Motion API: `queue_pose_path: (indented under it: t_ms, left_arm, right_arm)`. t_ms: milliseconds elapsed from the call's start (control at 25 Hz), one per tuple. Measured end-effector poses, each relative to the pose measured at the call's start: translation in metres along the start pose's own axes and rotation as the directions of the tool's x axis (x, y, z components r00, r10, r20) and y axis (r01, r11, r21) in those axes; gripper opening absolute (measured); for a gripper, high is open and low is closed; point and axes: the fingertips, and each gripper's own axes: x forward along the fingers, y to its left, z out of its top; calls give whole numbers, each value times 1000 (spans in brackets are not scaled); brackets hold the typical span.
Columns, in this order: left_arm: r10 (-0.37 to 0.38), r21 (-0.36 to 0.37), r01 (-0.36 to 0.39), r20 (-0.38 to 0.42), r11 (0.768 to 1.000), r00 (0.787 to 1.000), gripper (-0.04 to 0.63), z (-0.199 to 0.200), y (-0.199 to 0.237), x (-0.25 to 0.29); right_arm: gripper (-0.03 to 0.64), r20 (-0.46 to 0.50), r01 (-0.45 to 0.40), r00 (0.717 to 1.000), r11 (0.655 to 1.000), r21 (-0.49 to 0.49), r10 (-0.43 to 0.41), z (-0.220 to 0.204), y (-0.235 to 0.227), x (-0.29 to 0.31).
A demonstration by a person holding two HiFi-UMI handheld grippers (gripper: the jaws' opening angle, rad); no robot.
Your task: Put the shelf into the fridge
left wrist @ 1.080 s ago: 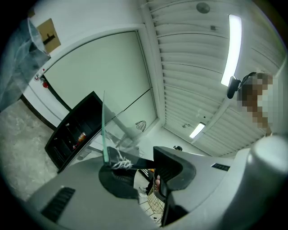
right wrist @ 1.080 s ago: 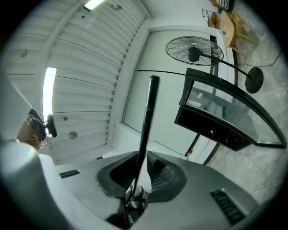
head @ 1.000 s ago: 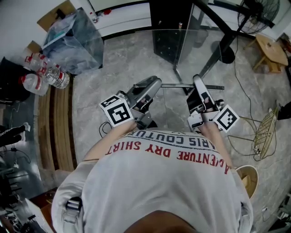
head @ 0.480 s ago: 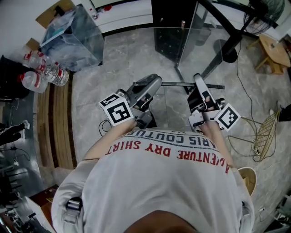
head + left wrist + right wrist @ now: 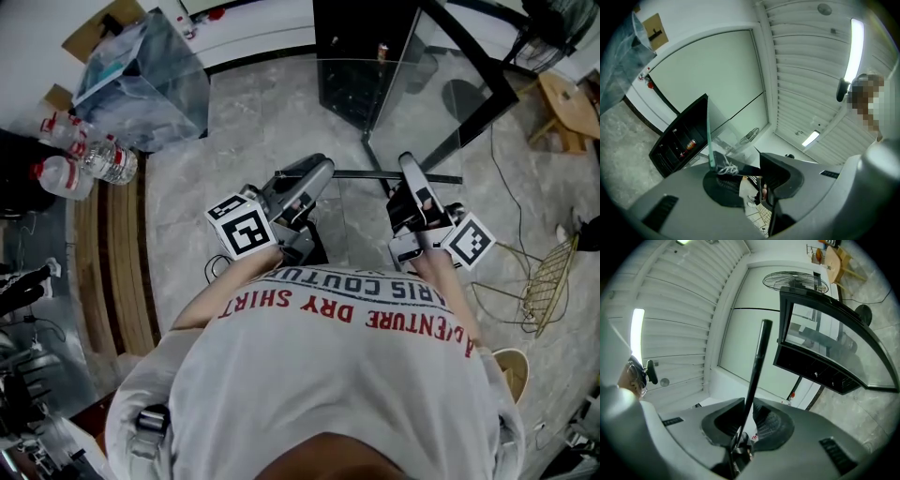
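Head view: a person (image 5: 337, 375) in a pale printed shirt stood on a marble floor (image 5: 262, 112) with 2 grippers out in front. The left gripper (image 5: 317, 172) and right gripper (image 5: 409, 167) each met the near edge of the glass shelf (image 5: 366, 175). The shelf was held off the floor, roughly level, between them. Its clear pane reached ahead toward the black fridge (image 5: 356, 56); I could not tell whether the far edge touched it. The fridge's glass door (image 5: 450, 84) stood open to the right. Water bottles (image 5: 89, 159) lay at far left and a wooden stool (image 5: 562, 98) stood at far right.

Left gripper view: the fingers (image 5: 780, 177) stood wide apart. The shelf's dark edge strip spanned the gap and was clamped between them. The green glass edge rose from the left pad, with the fridge beyond it, lower left.

Right gripper view: the fingers (image 5: 771, 423) sat close together, pinched on the shelf. It showed edge-on as 1 thin dark bar rising between them. The fridge with its open door lay to the right, and a fan (image 5: 794, 282) was above it.
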Motion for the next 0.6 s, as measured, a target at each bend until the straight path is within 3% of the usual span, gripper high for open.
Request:
queue_pose_path:
  t_ms: [600]
  left_arm:
    - [-15,-27,13,-89,1000,996,126,75,106,49]
  right_arm:
    - [55,66,77,995,997,29,-79,17,-68,107]
